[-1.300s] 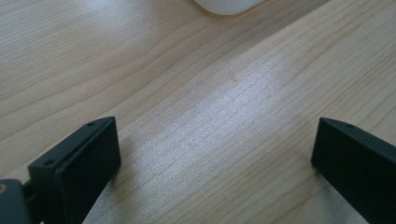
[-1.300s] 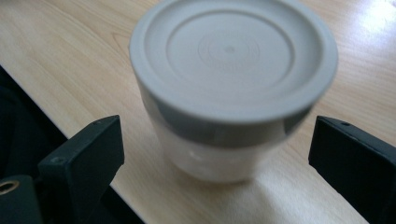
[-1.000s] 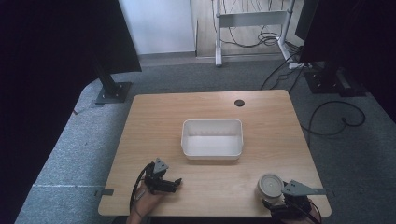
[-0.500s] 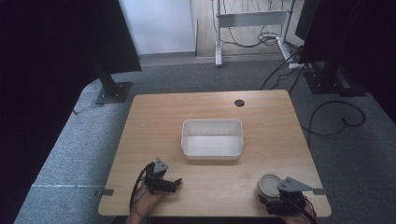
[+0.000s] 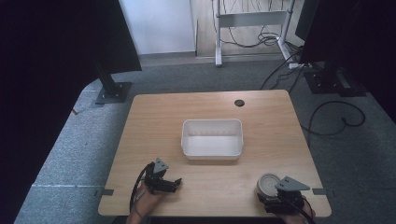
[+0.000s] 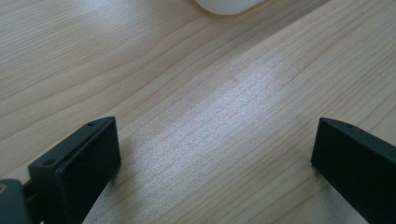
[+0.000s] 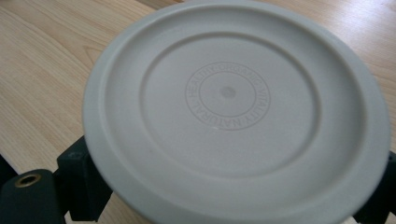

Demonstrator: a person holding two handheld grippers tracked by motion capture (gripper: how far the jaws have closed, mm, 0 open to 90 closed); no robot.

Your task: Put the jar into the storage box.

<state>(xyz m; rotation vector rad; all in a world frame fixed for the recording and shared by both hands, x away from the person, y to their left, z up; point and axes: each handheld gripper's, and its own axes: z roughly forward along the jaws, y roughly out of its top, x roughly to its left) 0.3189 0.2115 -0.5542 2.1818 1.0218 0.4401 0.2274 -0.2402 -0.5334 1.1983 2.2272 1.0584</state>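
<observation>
We see the right gripper (image 5: pixel 273 198) at the near right corner of the wooden table (image 5: pixel 154 121), its jaws standing either side of a round grey lid (image 7: pixel 233 112) that lies between them; whether they press it we cannot tell. The left gripper (image 5: pixel 173 184) rests near the front left edge, jaws spread wide over bare wood. A white tub (image 5: pixel 212 138) sits mid-table, well apart from both

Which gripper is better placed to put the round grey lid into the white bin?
Right, probably. The right gripper has its jaws either side of the round grey lid; the left gripper is open over bare table. The white bin is ahead.
</observation>
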